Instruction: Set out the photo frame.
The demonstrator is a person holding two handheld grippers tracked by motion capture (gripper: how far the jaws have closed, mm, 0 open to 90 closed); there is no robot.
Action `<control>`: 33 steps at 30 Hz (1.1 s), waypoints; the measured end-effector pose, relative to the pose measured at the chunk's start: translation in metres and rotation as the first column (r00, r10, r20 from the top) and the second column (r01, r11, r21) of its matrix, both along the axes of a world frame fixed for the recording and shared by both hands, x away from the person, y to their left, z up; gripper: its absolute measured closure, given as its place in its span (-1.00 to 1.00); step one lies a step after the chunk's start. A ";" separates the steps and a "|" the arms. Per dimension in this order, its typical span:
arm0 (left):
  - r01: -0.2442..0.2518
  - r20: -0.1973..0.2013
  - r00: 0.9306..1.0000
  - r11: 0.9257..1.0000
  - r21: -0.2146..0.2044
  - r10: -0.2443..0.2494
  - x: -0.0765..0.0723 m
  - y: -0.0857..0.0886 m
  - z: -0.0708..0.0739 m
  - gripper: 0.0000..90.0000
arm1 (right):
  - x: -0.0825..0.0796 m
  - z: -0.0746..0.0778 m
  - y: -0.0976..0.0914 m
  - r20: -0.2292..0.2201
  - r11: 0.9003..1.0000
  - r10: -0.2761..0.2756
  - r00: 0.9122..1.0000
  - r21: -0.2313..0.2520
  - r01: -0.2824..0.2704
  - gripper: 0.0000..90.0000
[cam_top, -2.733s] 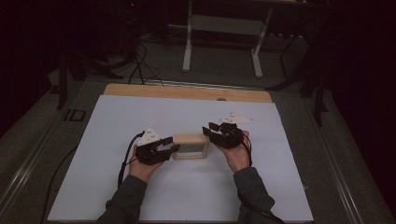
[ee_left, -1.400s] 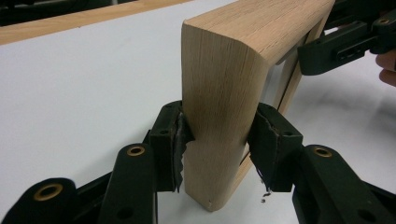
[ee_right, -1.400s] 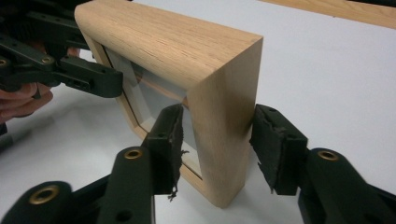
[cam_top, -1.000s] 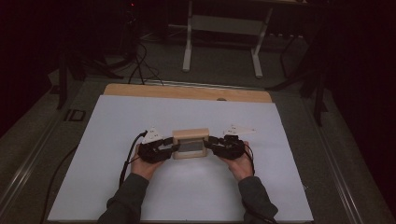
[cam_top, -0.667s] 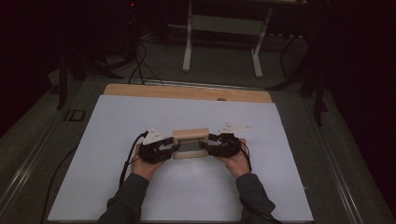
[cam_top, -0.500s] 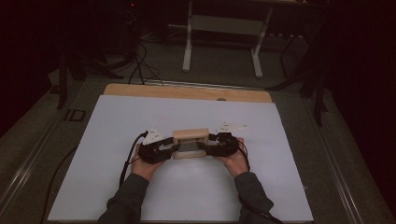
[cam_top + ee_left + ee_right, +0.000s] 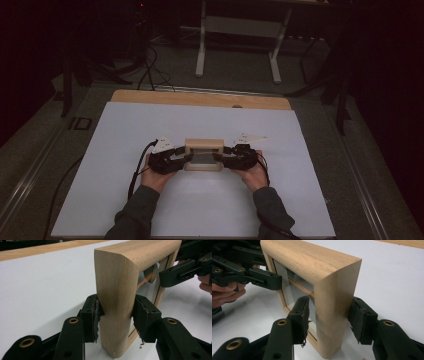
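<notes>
Wooden picture frame [image 7: 203, 145], glazed: stood upright on its lower edge near the middle of the white tabletop [image 7: 150, 125] in the high view. Flanked by the left gripper [image 7: 182, 159] at one end and the right gripper [image 7: 225, 160] at the other, both hands low on the surface.

Left gripper view: clamped the near upright of the frame [image 7: 117, 290] low down, both torn pads [image 7: 96, 312] pressed against the wood. Could have pivoted about that single low grip and toppled if lifted from this end alone.

Right gripper view: straddled the opposite upright [image 7: 332, 277] with jaws that had just been closing, the frame between them. Looked not yet tight, with a sliver of glass showing beside the inner pad [image 7: 303, 315]. Risked pressing that pad onto the pane rather than the wood, or letting this end slip and drop under an uneven lift.
</notes>
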State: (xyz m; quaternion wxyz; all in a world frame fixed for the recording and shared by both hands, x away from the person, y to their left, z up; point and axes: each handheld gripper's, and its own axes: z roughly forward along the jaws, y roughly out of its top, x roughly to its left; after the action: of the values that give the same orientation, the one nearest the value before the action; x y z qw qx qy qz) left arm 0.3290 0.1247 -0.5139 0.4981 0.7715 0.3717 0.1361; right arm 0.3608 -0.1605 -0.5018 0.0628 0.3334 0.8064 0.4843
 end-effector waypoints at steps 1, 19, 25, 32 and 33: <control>-0.004 -0.006 1.000 1.000 -0.004 0.004 0.000 0.001 0.000 0.28 | 0.000 0.000 0.000 -0.002 1.000 -0.001 1.000 0.002 0.001 0.17; -0.017 -0.048 0.999 0.999 -0.030 0.016 -0.004 0.001 0.001 0.28 | -0.004 0.000 0.001 -0.018 1.000 -0.001 1.000 0.003 0.001 0.18; -0.015 -0.043 0.999 1.000 -0.027 0.014 -0.005 0.000 0.000 0.27 | -0.007 -0.001 0.000 -0.021 1.000 -0.004 1.000 0.009 0.004 0.19; -0.015 -0.041 0.999 1.000 -0.027 0.014 -0.006 0.001 0.000 0.27 | -0.008 -0.001 0.000 -0.021 1.000 -0.004 1.000 0.010 0.005 0.19; -0.016 -0.040 0.999 0.999 -0.028 0.015 -0.006 0.001 0.000 0.27 | -0.008 -0.002 0.000 -0.018 1.000 -0.006 1.000 0.013 0.007 0.19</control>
State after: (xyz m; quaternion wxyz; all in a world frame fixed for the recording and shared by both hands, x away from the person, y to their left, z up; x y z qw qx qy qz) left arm 0.3234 0.1253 -0.5140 0.5003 0.7642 0.3893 0.1192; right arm 0.3528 -0.1605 -0.5034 0.0550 0.3407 0.8027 0.4864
